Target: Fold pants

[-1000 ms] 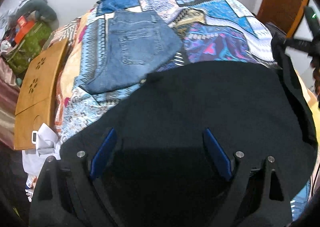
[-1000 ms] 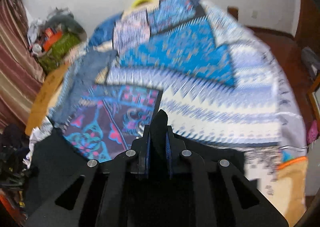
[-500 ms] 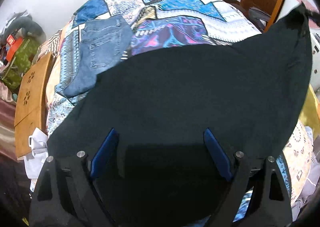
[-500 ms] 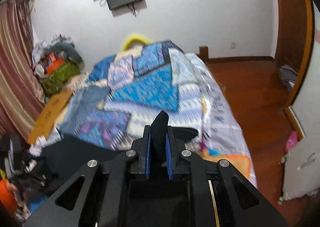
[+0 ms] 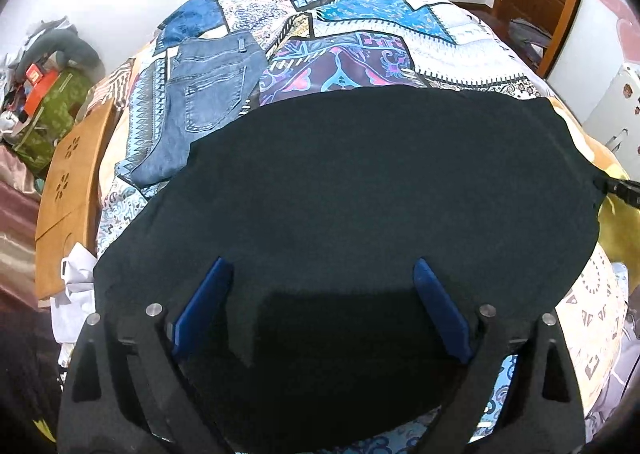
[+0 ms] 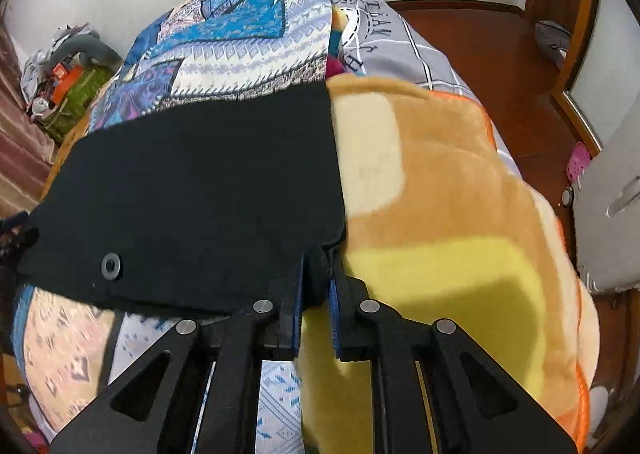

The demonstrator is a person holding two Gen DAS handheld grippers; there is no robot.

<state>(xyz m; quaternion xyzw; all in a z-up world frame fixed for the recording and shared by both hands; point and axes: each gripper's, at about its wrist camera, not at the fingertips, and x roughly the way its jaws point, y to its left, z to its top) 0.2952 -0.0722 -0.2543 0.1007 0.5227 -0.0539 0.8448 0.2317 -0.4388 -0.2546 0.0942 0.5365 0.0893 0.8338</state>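
Soft, floppy black fabric pants (image 5: 372, 190) look light, so grab corners and edges. Right gripper (image 6: 315, 278) pinches one corner; left gripper (image 5: 320, 294) fingers are spread wide above the cloth.

Left gripper (image 5: 320, 294) and right gripper (image 6: 316, 286): matte black angular frames with triangular cut-outs, round silver screws at the joints, and flat blue pads (image 5: 438, 308) lining each finger's inner face.
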